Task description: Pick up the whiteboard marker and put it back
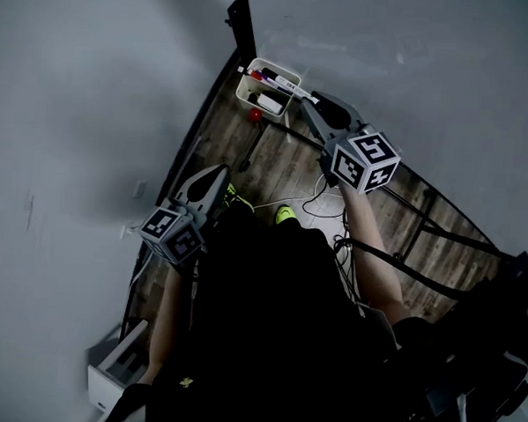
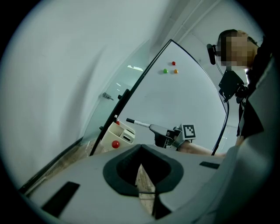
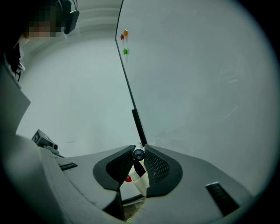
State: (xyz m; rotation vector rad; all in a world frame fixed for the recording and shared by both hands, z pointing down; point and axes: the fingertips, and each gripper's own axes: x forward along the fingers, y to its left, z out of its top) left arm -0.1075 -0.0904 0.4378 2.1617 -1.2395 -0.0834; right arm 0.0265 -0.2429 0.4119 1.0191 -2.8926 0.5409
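White marker (image 1: 286, 85) clamped in right gripper (image 1: 310, 104), poised over holder (image 1: 252, 97) at far side. Left gripper (image 1: 220, 173) closed, empty. Marker to be lined over 1 free slot, lowered slowly, then released.

The left gripper (image 2: 140, 155) is pointing toward a whiteboard (image 2: 175, 100), its jaws lying together at the tips with nothing between them; a sliver of wooden floor (image 2: 146, 183) is showing through the narrow gap behind the tips. Beyond it, the right gripper (image 2: 151, 127) is clamping one end of a whiteboard marker (image 2: 138, 123), which is sticking out to the left, its dark tip hanging above a white holder (image 2: 122, 133). The holder is sitting against the board's dark frame bar (image 2: 118, 113), with a red ball-shaped piece (image 2: 115, 144) at its front. Red (image 2: 173, 63), green (image 2: 165, 71) and orange (image 2: 175, 71) magnets are clustering high on the board. A forearm (image 2: 199, 148) is reaching in from the right.
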